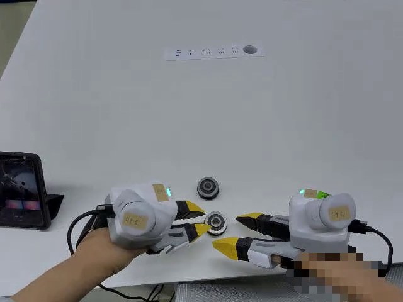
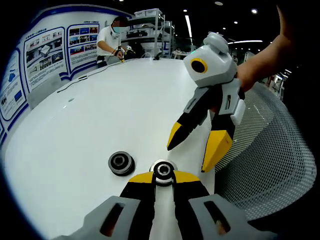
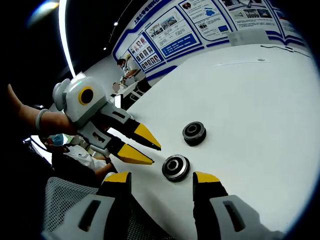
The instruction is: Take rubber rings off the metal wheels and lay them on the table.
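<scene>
One small round silver metal wheel with a black rubber ring [image 1: 216, 222] is seen lying flat on the big white table [image 1: 189, 113], close to the front edge and right between the two grippers, ring not yet taken off. A second, darker-looking far wheel [image 1: 208, 187] is sat just behind it, apart from it and untouched, ring on as well. The left gripper [image 1: 200, 219] is pointed at the near wheel from the left, yellow-tipped jaws set to a narrow gap with nothing clamped. The tips are right at the rim, and whether it's actually touched can't be told. In the left gripper view the near wheel [image 2: 163, 171] is seen dead centre just past the tips. The right gripper [image 1: 231, 231] is held on the other side with jaws spread wide and nothing gripped, and in the right gripper view the near wheel [image 3: 175, 167] is framed just ahead of the gap. Further back a long white power strip [image 1: 211, 52] is laid on the table, and a dark phone on a stand [image 1: 22, 189] is propped at the left edge
</scene>
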